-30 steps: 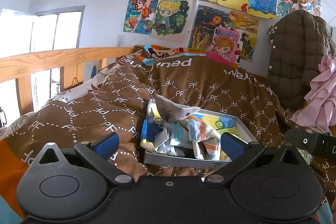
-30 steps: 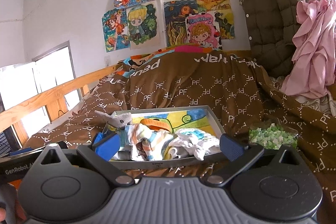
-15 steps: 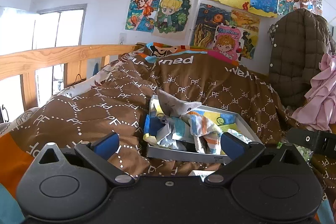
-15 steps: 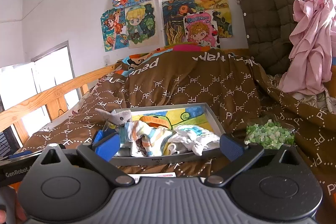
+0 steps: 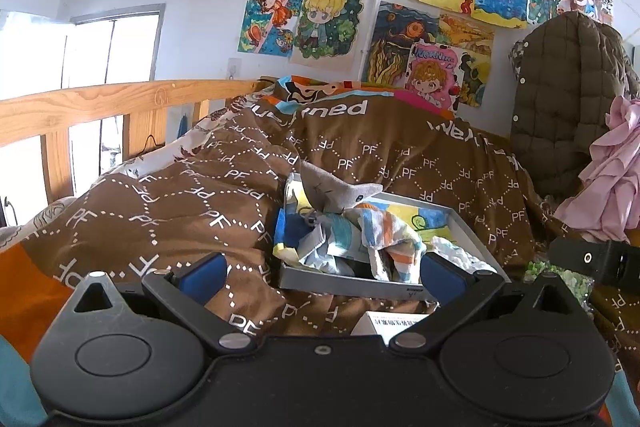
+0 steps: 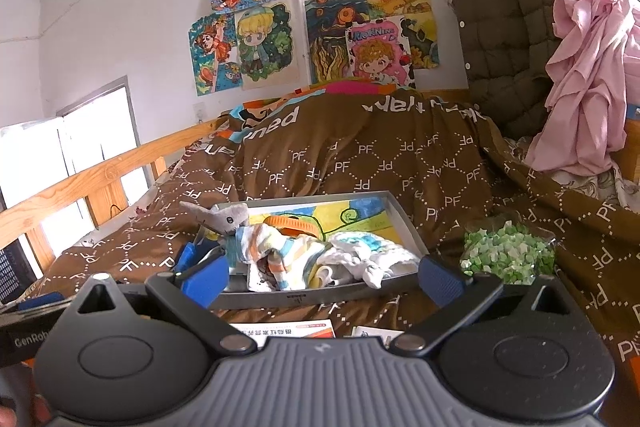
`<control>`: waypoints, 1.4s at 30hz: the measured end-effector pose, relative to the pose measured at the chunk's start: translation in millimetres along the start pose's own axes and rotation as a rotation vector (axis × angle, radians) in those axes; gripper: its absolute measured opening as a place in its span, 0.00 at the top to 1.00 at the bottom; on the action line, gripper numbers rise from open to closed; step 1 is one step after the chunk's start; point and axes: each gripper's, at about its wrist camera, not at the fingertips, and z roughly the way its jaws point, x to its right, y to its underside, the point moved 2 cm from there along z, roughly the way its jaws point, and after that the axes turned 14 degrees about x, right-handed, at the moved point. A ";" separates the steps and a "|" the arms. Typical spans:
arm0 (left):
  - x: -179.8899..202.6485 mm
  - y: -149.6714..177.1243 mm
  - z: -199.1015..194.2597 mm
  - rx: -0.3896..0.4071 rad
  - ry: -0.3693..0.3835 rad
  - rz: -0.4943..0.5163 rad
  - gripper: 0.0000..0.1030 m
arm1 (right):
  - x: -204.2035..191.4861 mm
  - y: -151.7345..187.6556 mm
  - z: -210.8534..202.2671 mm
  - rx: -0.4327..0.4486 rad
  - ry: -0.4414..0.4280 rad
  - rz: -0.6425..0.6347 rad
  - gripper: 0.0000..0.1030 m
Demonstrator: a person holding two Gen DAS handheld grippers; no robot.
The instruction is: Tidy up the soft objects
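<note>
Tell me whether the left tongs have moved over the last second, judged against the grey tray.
Yes. The left tongs have backed away from the grey tray: more brown quilt and a white card now show between them, with both tongs open and empty.

Soft pile (image 6: 304, 259) fills tray (image 6: 404, 223); quilt (image 6: 380, 155) around lies bare.

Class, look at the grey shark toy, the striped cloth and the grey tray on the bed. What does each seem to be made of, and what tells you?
Shark toy: plush fabric, matte and fuzzy, with stitched seams.
Striped cloth: soft woven or knit textile, since it crumples in folds.
Tray: rigid, smooth grey walls with straight edges; probably plastic or cardboard, cannot tell which.
</note>
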 end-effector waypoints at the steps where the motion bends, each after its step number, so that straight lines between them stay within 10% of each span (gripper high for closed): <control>1: 0.6 1.3 -0.7 -0.002 0.001 0.000 0.01 | 0.2 0.1 -0.8 -0.001 0.002 0.001 0.00; 42: 4.6 5.7 -14.3 -0.021 0.011 0.015 0.01 | 2.8 9.2 -26.4 -0.030 0.034 0.015 0.00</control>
